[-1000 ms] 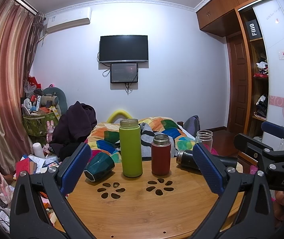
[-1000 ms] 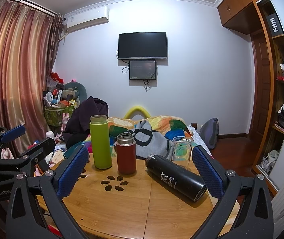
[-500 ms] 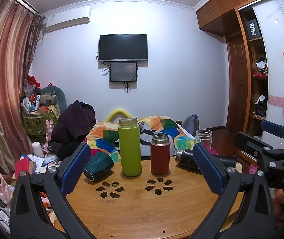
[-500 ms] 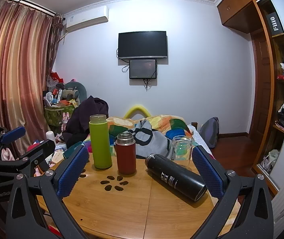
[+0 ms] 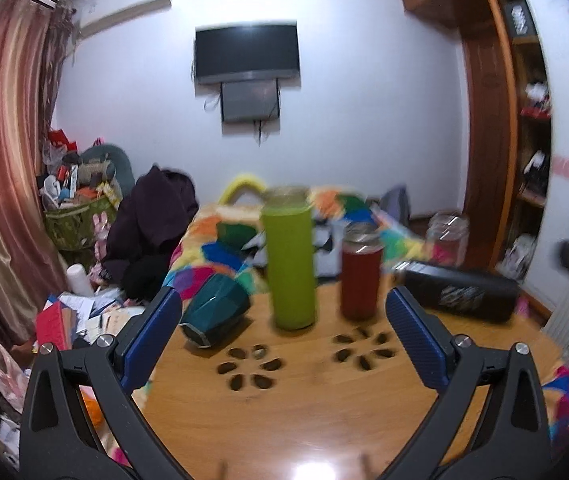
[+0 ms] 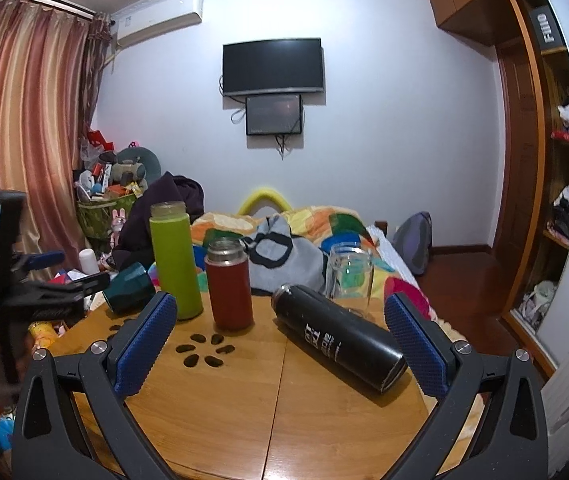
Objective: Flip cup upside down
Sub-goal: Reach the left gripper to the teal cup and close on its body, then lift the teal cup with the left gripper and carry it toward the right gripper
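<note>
While both claws gape empty, teal cup [image 5: 214,314] lies sideways.

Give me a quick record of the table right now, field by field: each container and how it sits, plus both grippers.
table: round, wooden
teal cup: on its side, near the left edge
green bottle: upright
red flask: upright, right of the green bottle
black bottle: lying on its side
glass jar: upright behind the black bottle
left gripper: open, empty
right gripper: open, empty
</note>
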`<state>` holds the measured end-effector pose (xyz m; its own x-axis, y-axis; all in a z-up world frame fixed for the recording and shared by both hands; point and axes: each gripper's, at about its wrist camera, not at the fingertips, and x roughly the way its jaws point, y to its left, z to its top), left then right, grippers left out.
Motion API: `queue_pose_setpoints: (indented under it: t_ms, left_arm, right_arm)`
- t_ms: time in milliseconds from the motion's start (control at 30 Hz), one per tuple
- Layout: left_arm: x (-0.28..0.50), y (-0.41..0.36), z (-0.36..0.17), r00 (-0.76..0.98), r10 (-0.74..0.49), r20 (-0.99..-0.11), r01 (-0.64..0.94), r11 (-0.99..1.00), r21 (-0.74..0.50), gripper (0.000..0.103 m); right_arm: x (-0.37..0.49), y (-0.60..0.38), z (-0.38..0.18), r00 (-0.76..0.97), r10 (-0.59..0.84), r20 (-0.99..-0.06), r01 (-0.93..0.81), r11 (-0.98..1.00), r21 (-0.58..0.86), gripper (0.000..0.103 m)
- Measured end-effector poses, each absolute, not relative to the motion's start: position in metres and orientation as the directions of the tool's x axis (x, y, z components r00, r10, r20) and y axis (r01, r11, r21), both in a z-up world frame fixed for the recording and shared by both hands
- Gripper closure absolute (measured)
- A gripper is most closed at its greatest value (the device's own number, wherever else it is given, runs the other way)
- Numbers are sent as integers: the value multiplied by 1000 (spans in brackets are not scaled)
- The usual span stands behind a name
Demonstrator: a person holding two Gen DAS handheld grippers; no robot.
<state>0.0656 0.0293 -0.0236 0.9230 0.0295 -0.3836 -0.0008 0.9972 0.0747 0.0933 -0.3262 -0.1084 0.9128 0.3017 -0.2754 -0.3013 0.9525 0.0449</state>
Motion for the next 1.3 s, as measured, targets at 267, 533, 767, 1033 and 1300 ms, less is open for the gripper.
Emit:
queue_pose_setpoints:
  t_ms: [267, 533, 767, 1033, 1300]
  left_arm:
    - [190, 91, -73, 722, 0, -692, 49, 997, 51, 0]
    - [253, 117, -112, 590, -32, -807, 24, 999, -22, 0]
    - [260, 127, -120, 586, -27, -810, -6, 999, -38, 24]
    - [245, 127, -118, 606, -39, -795, 4, 999, -46, 28]
    - [191, 96, -112, 606, -79, -792, 103, 994, -20, 28]
  right_arm:
    - [114, -334, -127, 897, 287, -337, -282, 957, 63, 0]
    - [127, -333, -141, 875, 290, -387, -282, 956, 77, 0]
    - [130, -330, -146, 858, 308, -411, -296, 950, 96, 0]
    - [128, -325, -146, 854, 317, -413, -307, 947, 91, 0]
    - [121, -318, -148, 844, 337, -418, -326, 940, 99, 0]
